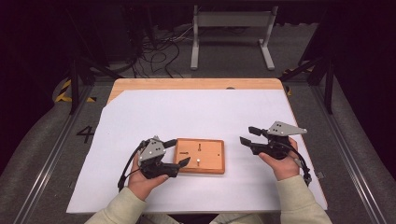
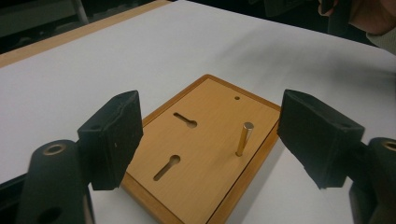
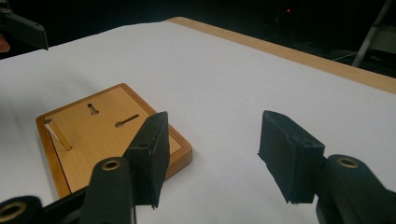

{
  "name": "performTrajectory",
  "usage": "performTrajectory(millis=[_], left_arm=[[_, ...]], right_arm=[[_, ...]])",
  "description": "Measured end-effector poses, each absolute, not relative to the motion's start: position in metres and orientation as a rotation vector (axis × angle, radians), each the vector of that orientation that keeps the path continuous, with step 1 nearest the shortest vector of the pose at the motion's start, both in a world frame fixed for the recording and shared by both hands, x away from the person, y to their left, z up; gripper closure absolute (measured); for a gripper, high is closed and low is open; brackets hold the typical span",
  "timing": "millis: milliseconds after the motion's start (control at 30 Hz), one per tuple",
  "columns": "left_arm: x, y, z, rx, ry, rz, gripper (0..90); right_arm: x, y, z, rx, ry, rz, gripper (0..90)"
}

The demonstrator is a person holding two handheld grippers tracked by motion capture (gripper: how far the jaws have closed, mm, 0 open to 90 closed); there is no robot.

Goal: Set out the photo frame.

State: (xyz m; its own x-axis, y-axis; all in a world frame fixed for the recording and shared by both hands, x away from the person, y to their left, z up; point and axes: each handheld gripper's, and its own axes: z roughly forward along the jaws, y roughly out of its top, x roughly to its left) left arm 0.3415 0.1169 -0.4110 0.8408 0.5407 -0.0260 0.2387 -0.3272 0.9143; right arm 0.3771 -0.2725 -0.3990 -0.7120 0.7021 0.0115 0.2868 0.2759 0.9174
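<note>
- Left gripper (image 1: 180,151) is open, jaws on both sides of the wooden board (image 2: 205,144); nothing gripped yet
- Brass pin (image 2: 244,138) stands between them
- Right gripper (image 1: 246,135) is open, empty, apart from the board

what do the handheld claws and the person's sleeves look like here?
Both claws, left claw and right claw, are matte black with two blocky, flat-faced jaws. Each carries a grey three-cornered plate with small dark holes, and a black cable trails back past the hand. Brass-coloured rivets sit at the jaw pivots. The sleeves are cream-coloured.
</note>
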Motion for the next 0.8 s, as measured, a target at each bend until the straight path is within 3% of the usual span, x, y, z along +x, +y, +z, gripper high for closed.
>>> performTrajectory(millis=[200,267,400,800], left_arm=[[0.344,0.105,-0.422,1.925,0.592,0.307,32.8],[0.352,0.102,-0.429,1.971,0.607,0.207,31.9],[0.352,0.099,-0.435,1.981,0.602,0.195,40.4],[0.355,0.079,-0.457,1.983,0.546,0.148,49.0]], right_arm=[[0.377,-0.272,-0.4,0.896,2.162,1.422,43.3],[0.377,-0.273,-0.4,0.898,2.161,1.421,43.2],[0.377,-0.273,-0.4,0.9,2.158,1.423,43.2],[0.377,-0.273,-0.403,0.914,2.165,1.422,42.1]])
